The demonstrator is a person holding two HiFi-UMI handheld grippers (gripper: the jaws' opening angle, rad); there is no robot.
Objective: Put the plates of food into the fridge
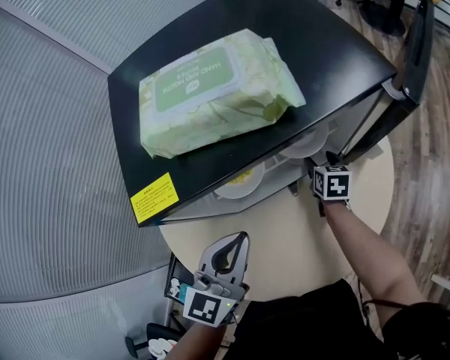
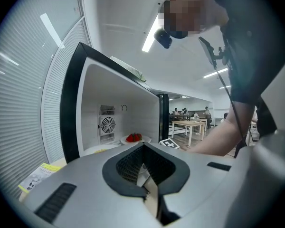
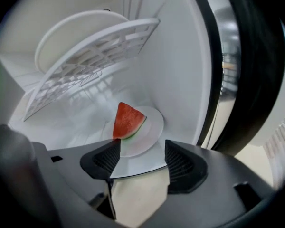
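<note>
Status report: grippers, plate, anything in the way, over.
Right gripper open at the fridge; left gripper shut, empty. Watermelon plate on fridge floor, rim at the open jaws, not gripped. Tilted white rack behind it; way out looks clear.

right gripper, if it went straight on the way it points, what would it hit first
The white plate carrying the watermelon slice, inside the fridge just ahead of the open jaws of the right gripper. Its near rim seems to sit between them, though depth is unclear.
</note>
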